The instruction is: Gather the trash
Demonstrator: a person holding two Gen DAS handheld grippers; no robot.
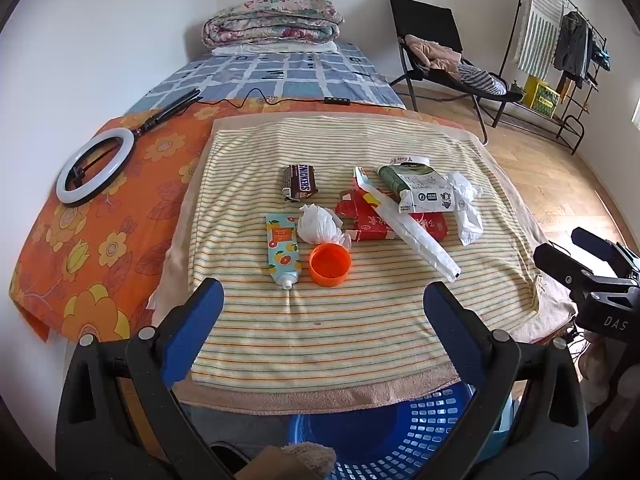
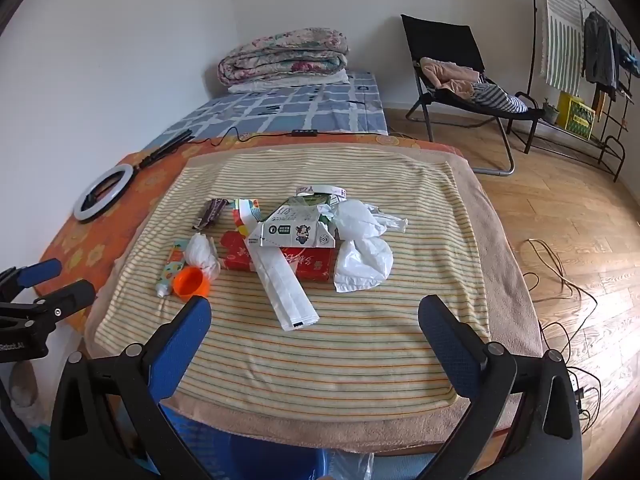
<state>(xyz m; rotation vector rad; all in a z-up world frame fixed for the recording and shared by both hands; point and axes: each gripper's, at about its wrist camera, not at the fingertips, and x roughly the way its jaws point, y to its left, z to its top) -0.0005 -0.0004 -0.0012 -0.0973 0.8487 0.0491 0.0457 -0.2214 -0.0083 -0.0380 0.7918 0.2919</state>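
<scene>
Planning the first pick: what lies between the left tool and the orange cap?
Only bare striped towel. In the left wrist view nothing sits between the open left tool and the orange cap.

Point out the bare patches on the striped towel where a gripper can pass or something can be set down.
Free: the near strip of the striped towel between the orange cap and the near edge; also the far strip beyond the Snickers wrapper. Crowded: the middle, where tube, crumpled tissue, red box, milk carton and plastic bag cluster.
</scene>
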